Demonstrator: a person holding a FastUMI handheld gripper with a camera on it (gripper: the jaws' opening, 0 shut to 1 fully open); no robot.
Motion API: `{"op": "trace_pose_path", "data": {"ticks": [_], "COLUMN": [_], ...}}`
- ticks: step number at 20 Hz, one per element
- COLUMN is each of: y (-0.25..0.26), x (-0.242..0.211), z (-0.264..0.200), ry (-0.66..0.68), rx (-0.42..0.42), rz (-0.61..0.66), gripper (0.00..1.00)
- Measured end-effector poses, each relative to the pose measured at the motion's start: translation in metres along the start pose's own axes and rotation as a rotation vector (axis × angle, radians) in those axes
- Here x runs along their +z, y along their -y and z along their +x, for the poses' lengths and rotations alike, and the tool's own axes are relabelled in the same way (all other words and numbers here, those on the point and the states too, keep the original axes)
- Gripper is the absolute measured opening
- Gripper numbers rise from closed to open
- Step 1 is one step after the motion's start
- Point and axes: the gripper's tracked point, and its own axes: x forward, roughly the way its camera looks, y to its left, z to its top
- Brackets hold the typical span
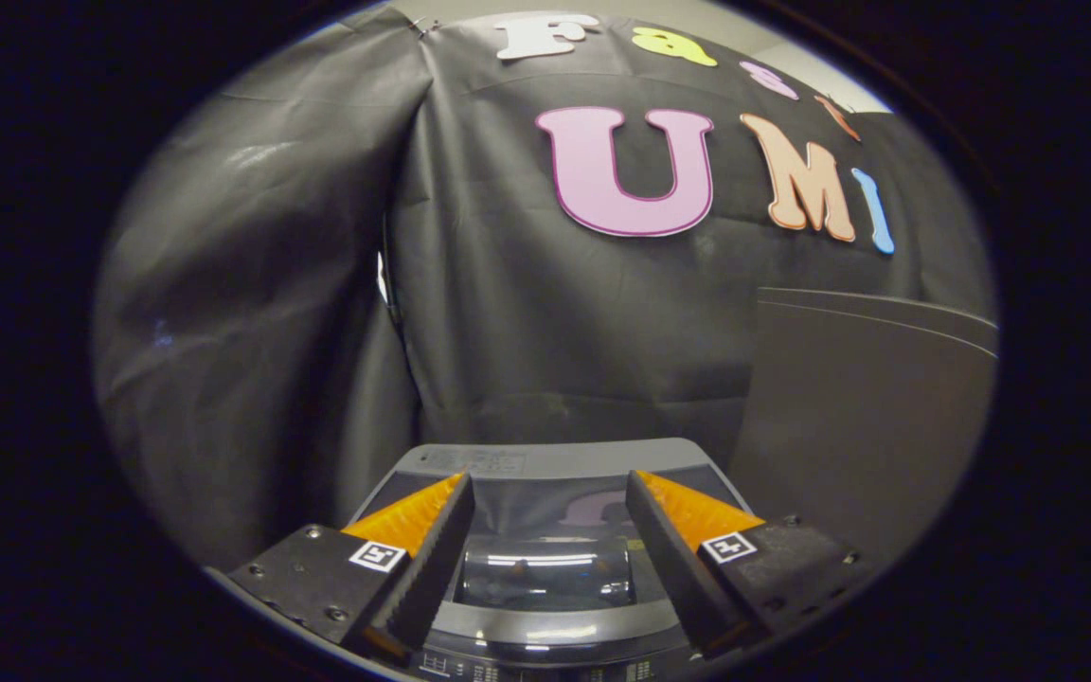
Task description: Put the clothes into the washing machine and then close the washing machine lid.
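A grey top-loading washing machine (545, 461) stands below and ahead of my gripper (550, 485). Its dark glass lid (545, 568) lies flat and shut, reflecting the wall and a strip of light. The fingers (437, 540) hover above the lid, spread wide apart with nothing between them. The machine's control strip (545, 668) lies under the finger bases. No clothes appear between or beyond the fingers.
A black cloth wall (545, 313) hangs close behind the machine and folds around on the left. A tall dark grey panel (858, 417) stands to the right of the machine, close beside it.
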Motion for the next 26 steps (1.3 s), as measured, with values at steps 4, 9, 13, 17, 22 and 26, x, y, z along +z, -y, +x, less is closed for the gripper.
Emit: {"op": "trace_pose_path", "data": {"ticks": [4, 9, 13, 17, 22, 26], "y": [0.000, -0.001, 0.001, 0.006, 0.021, 0.052], "x": [0.002, 0.009, 0.009, 0.016, 0.033, 0.048], "z": [-0.003, -0.008, -0.016, -0.052, -0.107, -0.148], "ry": [-0.011, -0.028, -0.050, -0.043, -0.022, 0.039], "rx": [-0.002, 0.001, 0.002, 0.011, 0.055, 0.014], "rz": [-0.010, 0.019, 0.035, 0.023, 0.061, -0.001], "gripper": [0.98, 0.98, 0.98, 0.98, 0.98, 0.98]}}
